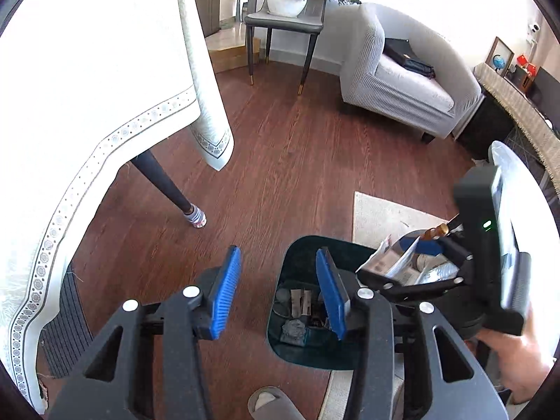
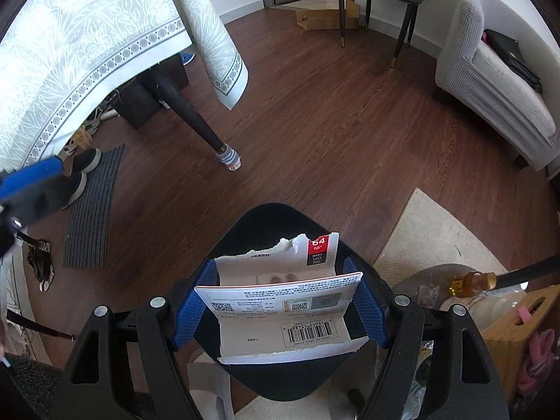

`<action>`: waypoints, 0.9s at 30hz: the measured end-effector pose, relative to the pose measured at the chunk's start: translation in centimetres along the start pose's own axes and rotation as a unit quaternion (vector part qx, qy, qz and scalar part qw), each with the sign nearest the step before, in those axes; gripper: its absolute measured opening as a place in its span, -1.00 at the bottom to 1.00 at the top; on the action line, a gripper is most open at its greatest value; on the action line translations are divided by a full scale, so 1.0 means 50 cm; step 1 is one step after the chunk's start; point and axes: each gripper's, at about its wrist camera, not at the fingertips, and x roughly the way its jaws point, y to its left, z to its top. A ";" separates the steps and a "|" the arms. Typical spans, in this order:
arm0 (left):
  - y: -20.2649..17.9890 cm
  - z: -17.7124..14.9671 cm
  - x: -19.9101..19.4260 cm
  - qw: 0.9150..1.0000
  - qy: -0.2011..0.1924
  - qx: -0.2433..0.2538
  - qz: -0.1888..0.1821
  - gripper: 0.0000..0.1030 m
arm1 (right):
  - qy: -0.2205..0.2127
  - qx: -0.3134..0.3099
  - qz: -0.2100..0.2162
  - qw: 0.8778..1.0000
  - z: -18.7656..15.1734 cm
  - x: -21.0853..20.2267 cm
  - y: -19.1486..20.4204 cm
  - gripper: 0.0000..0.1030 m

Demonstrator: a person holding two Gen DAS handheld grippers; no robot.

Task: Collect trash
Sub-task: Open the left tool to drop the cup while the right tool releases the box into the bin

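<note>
A dark trash bin (image 1: pixel 297 255) stands on the wood floor with scraps of trash (image 1: pixel 297 315) at its bottom. My left gripper (image 1: pixel 280 294) is open and empty, its right finger over the bin's mouth. My right gripper (image 2: pixel 280 301) is shut on torn white card packaging (image 2: pixel 280 301) with a barcode and a red "64 GB" label, held over the bin (image 2: pixel 276 220). In the left wrist view the right gripper (image 1: pixel 416 255) and its packaging (image 1: pixel 392 259) show at the bin's right rim.
A table with a white patterned cloth (image 1: pixel 87 87) and a dark leg (image 1: pixel 168 185) stands left. A grey armchair (image 1: pixel 402 80) and a stool with a plant (image 1: pixel 287 17) stand behind. A beige rug (image 2: pixel 430 238), a small bottle (image 2: pixel 472 283) and a wooden box (image 2: pixel 518 318) sit at right.
</note>
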 end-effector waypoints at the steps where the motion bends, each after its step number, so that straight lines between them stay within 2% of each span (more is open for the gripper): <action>1: 0.001 0.005 -0.005 1.000 -0.002 -0.002 -0.002 -0.13 | 0.006 -0.003 0.000 1.000 -0.005 0.010 0.001 0.47; 8: -0.036 0.025 -0.053 0.999 -0.039 0.001 -0.015 -0.28 | 0.053 -0.017 0.005 0.998 -0.043 0.085 0.010 0.47; 15: -0.071 0.034 -0.097 0.996 -0.080 0.015 -0.031 -0.29 | 0.095 -0.029 -0.008 0.995 -0.081 0.141 0.002 0.49; 17: -0.070 0.036 -0.101 0.996 -0.084 0.015 -0.031 -0.29 | 0.101 -0.030 -0.006 0.994 -0.090 0.149 -0.001 0.55; 22: -0.064 0.044 -0.113 0.995 -0.096 0.006 -0.033 -0.29 | 0.102 -0.046 -0.005 0.994 -0.111 0.148 0.009 0.56; 27: -0.069 0.052 -0.127 0.993 -0.109 -0.012 -0.040 -0.29 | 0.059 -0.063 0.008 0.996 -0.108 0.085 0.030 0.55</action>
